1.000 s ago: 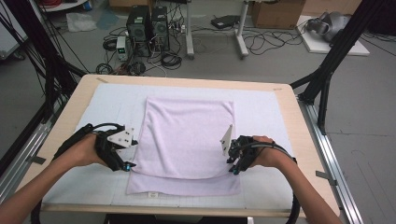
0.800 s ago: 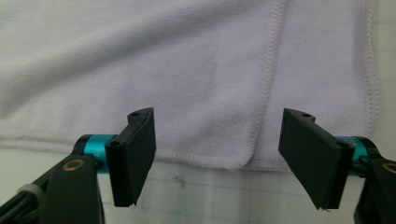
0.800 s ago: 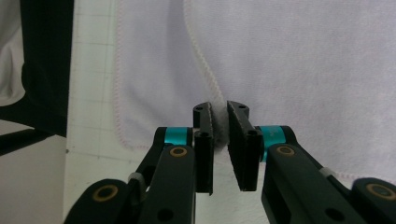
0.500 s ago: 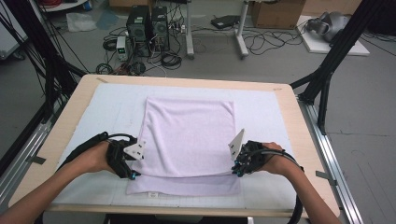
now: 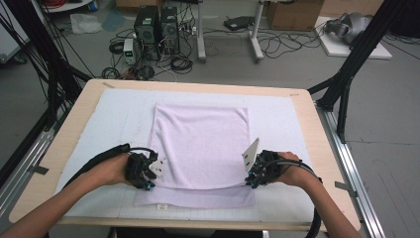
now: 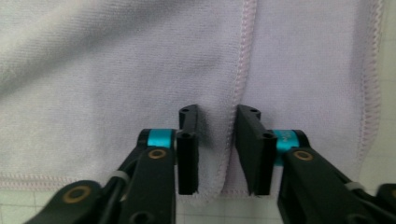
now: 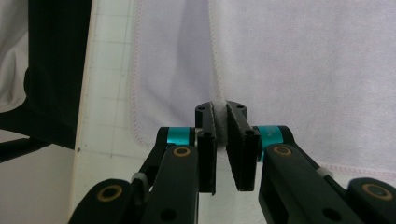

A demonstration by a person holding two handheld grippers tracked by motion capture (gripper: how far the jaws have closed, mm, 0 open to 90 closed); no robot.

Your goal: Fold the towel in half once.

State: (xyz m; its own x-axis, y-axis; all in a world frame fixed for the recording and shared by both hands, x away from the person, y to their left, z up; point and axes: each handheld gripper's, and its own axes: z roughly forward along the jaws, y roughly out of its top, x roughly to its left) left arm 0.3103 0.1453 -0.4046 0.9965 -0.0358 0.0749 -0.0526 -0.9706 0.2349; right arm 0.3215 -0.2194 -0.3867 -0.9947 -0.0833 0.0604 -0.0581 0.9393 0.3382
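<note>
A pale lilac towel [image 5: 198, 139] lies folded on the white mat [image 5: 119, 114], its lower layer sticking out toward the front edge. My left gripper [image 5: 147, 184] is at the upper layer's near left corner. Its jaws have just been closing. In the left gripper view [image 6: 217, 140] the hemmed fold of the towel [image 6: 116, 60] sits in the narrow gap between them, with a shadowed gap beside one pad. My right gripper [image 5: 250, 181] is at the near right corner. In the right gripper view [image 7: 220, 126] it is shut on the towel's [image 7: 303, 70] hem.
The mat covers most of the wooden table [image 5: 307, 114]. Black frame posts [image 5: 346, 79] stand at the table's sides. Computers and cables [image 5: 158, 25] sit on the floor beyond the far edge. The person's forearms come in from the near edge.
Both hands have come nearer to the front edge of the table. The left gripper has slid in onto the towel's corner, and its jaws have narrowed around the edge.
</note>
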